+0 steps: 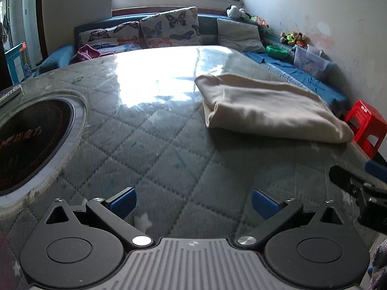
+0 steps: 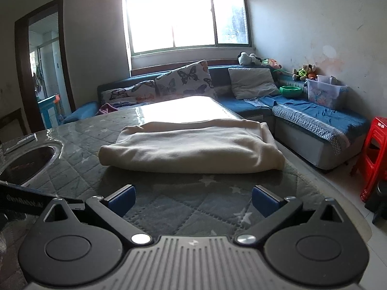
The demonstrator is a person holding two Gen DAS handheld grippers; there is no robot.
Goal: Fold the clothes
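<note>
Soft, floppy cloth (image 2: 191,145) folded on table (image 2: 169,205). Looks light, thick. Best grabbed at near corners. Left claw (image 1: 193,203) and right claw (image 2: 192,199) wide apart, empty.

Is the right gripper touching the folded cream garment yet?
Apart. The right wrist view shows the open right gripper short of the cream garment, with bare quilted table cover between them.
</note>
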